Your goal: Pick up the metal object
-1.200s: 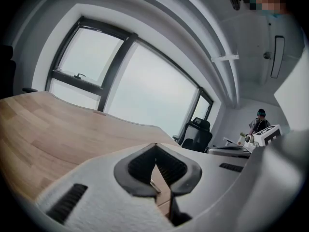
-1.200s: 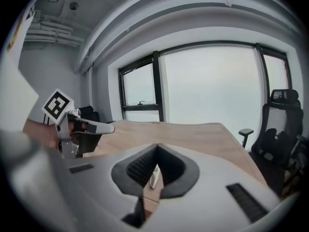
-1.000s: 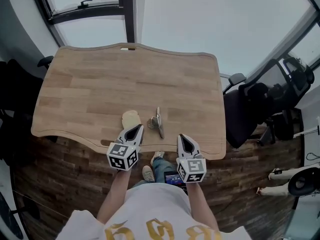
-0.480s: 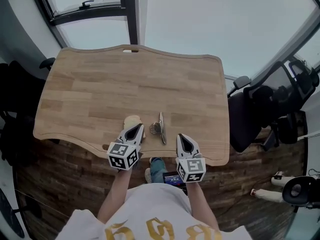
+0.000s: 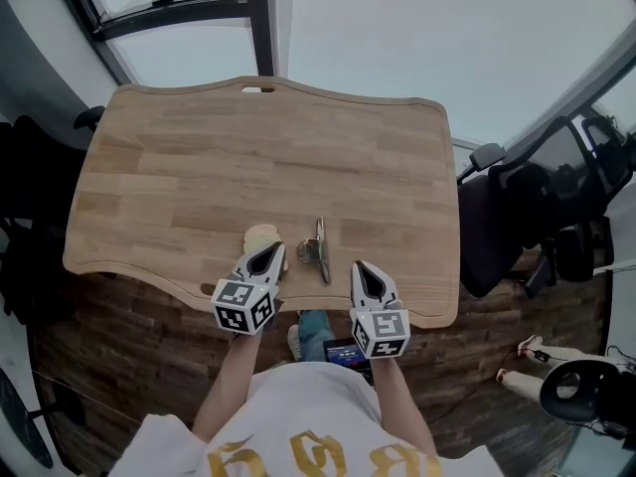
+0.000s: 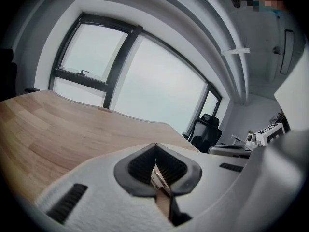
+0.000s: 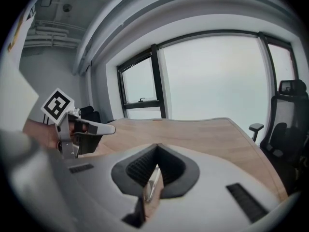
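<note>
While our two white-and-grey hand-held grippers, left (image 5: 272, 255) and right (image 5: 360, 270), hover with jaws pressed together and empty over the near edge of the pale wooden table (image 5: 248, 157), the small silvery metal object (image 5: 319, 250) lies on it between them. Reaching in with the jaws this way, we would likely shove it off the edge or against the round beige disc (image 5: 260, 237) beside it.

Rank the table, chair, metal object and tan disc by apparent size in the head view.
1. Table
2. Chair
3. Metal object and tan disc: too alike to rank, as the left claw hides part of the disc.
</note>
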`<state>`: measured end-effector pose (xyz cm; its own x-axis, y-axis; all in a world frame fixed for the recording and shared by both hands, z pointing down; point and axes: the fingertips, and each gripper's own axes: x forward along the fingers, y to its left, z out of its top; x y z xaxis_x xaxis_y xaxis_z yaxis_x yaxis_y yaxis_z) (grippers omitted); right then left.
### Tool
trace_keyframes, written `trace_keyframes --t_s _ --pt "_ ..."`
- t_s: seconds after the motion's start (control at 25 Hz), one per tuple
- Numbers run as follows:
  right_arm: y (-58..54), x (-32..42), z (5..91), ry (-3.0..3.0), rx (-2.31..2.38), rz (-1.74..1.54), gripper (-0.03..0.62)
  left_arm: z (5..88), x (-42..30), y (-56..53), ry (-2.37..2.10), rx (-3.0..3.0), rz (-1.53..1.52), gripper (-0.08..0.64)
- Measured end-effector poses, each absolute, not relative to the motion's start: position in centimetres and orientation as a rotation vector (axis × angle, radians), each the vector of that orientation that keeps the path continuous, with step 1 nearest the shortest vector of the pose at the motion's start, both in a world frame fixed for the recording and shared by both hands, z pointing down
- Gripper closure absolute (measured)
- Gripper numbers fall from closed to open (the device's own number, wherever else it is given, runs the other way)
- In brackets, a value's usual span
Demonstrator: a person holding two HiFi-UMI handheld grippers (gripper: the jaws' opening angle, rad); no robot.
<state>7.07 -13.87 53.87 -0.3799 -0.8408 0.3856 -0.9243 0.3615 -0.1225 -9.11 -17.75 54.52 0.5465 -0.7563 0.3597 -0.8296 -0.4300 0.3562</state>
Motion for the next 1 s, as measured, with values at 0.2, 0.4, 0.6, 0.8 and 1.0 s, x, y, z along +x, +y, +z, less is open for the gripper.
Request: trace_keyframes --t_s 0.2,0.4,0.6,0.8,1.0 --pt "-14.1 7.1 55.5 -2.351 1.549 0.505 0.581 56.8 -9.2 -18.0 -1.279 2.223 0.238 0.54" --pt "-14.8 7.4 57.5 -2.321 1.528 0.55 0.581 59.1 -8.7 -18.6 -1.242 2.18 0.269 0.54" --pt "-15.3 7.7 60.4 -2.271 1.475 0.583 0.581 62.0 -8.1 -18.8 -1.192 2.13 0.32 0.54" --pt "-16.1 7.6 61.8 -2.25 1.433 0.611 0.581 64.0 -7.1 -19.3 -1.112 2.091 0.358 0.54" --pt "-16.9 8.3 63.4 -2.212 1.388 0.628 0.581 65.8 -5.9 -19.7 -1.048 2.036 0.381 0.538"
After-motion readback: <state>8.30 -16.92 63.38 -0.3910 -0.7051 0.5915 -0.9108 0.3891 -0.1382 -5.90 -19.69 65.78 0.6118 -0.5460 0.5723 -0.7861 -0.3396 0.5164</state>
